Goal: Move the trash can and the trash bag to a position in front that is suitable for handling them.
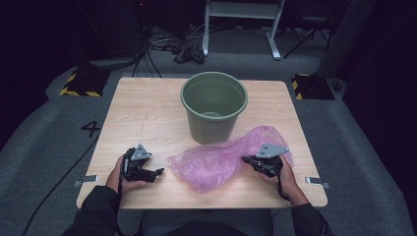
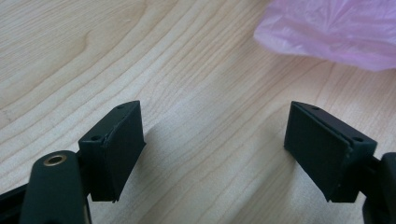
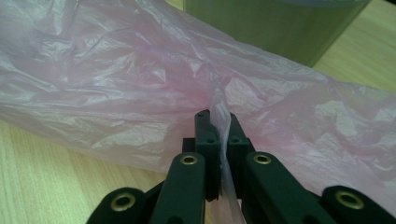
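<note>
a wooden table point(image 1: 147, 103) filled the middle of the high view, with a person's forearms coming in from the bottom edge. a green bucket point(image 1: 214, 112) stood upright at the centre of the frame, toward the table's far side. a crumpled pink plastic bag point(image 1: 216, 161) lay just below it and to the right, its upper edge close against the bucket's base.

at lower left of the high view, the left gripper point(image 1: 156, 173) sat low over the table in the person's left hand point(image 1: 120, 178), its tip pointing toward the bag's left end, near it but apart. in the left gripper view its two black jaws stood wide apart over bare wood, with nothing between them, and the bag point(image 2: 334, 30) showed at the upper right corner.

at lower right of the high view, the right gripper point(image 1: 244, 159) lay against the bag's right part. in the right gripper view, at bottom centre, the right gripper point(image 3: 219, 133) had its jaws pressed together on a thin fold of the bag point(image 3: 116, 84), and the bucket's wall point(image 3: 266, 28) crossed the top of the frame.
</note>
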The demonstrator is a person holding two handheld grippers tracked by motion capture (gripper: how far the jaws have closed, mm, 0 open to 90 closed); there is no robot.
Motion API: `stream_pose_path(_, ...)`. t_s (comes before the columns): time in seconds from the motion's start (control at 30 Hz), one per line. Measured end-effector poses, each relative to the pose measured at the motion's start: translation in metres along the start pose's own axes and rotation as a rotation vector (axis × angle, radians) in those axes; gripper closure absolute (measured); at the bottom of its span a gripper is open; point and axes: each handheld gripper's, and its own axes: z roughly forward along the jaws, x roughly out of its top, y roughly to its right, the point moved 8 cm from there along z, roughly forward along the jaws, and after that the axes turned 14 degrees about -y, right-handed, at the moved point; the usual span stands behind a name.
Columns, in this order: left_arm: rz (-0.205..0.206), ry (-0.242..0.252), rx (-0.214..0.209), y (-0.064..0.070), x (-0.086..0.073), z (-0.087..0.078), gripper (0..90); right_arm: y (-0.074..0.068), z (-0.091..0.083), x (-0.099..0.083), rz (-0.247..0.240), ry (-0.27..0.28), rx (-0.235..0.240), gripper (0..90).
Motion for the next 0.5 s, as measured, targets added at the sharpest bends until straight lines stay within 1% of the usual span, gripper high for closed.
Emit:
stream_pose_path(0.1, 0.006, -0.002, 0.000, -0.001, 0.001, 0.000, 19.6, 0.003, -0.004, 0.000, 0.006, 0.014, -0.004, 89.0)
stream_pose_path(0.17, 0.000, 0.000, -0.003, -0.001, 0.001, 0.001, 19.6, 0.004, -0.009, 0.002, -0.002, 0.033, -0.009, 89.1)
stream_pose_path(0.23, -0.001, -0.001, -0.003, -0.001, 0.001, 0.001, 19.6, 0.004, -0.010, 0.002, -0.002, 0.034, -0.009, 89.1)
stream_pose_path(0.27, -0.003, 0.000, -0.001, -0.001, 0.001, 0.001, 19.6, 0.005, -0.014, 0.004, -0.005, 0.048, -0.017, 89.1)
stream_pose_path(0.33, -0.003, -0.001, 0.000, -0.001, 0.001, 0.001, 19.5, 0.004, -0.016, 0.005, -0.004, 0.059, -0.013, 89.1)
stream_pose_path(0.4, -0.004, -0.001, 0.001, -0.001, 0.001, 0.001, 19.5, 0.003, -0.022, 0.008, -0.007, 0.090, -0.001, 89.2)
stream_pose_path(0.5, -0.005, -0.001, 0.002, -0.001, 0.001, 0.001, 19.4, 0.002, -0.024, 0.009, -0.018, 0.102, 0.000, 89.2)
